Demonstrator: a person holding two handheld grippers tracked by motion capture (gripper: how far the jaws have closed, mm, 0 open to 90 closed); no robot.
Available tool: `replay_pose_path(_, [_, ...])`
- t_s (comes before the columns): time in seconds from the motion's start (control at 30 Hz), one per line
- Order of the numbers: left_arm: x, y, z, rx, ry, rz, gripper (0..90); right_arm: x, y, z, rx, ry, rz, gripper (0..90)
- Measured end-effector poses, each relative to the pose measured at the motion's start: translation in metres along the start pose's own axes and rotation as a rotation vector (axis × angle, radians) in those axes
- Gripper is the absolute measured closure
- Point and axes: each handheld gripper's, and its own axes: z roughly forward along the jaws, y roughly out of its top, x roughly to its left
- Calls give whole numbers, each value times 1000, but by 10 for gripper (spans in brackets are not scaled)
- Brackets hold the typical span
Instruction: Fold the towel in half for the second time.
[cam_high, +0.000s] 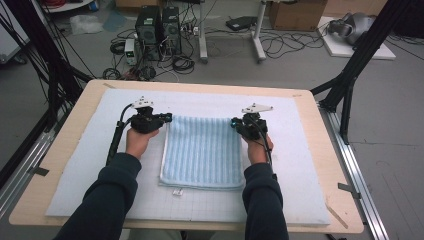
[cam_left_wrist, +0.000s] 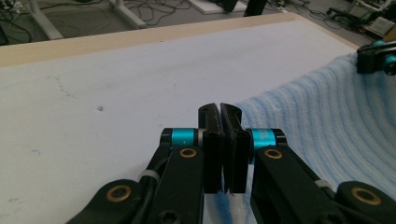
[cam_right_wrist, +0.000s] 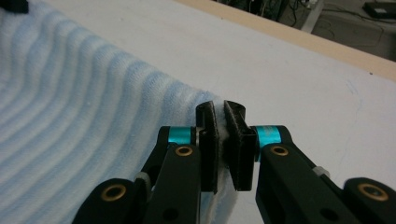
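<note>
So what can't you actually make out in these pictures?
- High view: where the left gripper and right gripper pinch the towel is too small to see.
- High view: the white tag below the towel is too small to read.
- Left gripper view: the towel's near part is cut off by the bottom edge and hidden behind the jaws.

Pale blue ribbed cloth towel with lighter stripes (cam_high: 202, 150), white gridded foam mat (cam_high: 90, 165), light tan wooden tabletop (cam_high: 320, 145), black grippers with turquoise accents
</note>
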Motion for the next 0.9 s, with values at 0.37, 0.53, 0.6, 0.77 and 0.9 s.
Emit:
replay_pose_path(0.37, [-20,-16,-31,-66,-67,18,871,8,-9,-38,-61,71,-23,844])
replay_pose_path(0.53, [-31,-27,-47,-106,-99,12,871,18,-20,-54,-68,100,-39,844])
replay_pose_path(0.6, [-35,-30,-52,-113,-115,9,871,22,-23,-61,-78,108,-48,844])
replay_pose_path(0.77, [-45,-37,-63,-119,-144,18,870,27,-32,-73,-94,129,-54,843])
replay_pose_path(0.9, [-49,-41,-68,-120,-152,31,870,32,-38,-81,-101,145,-56,842])
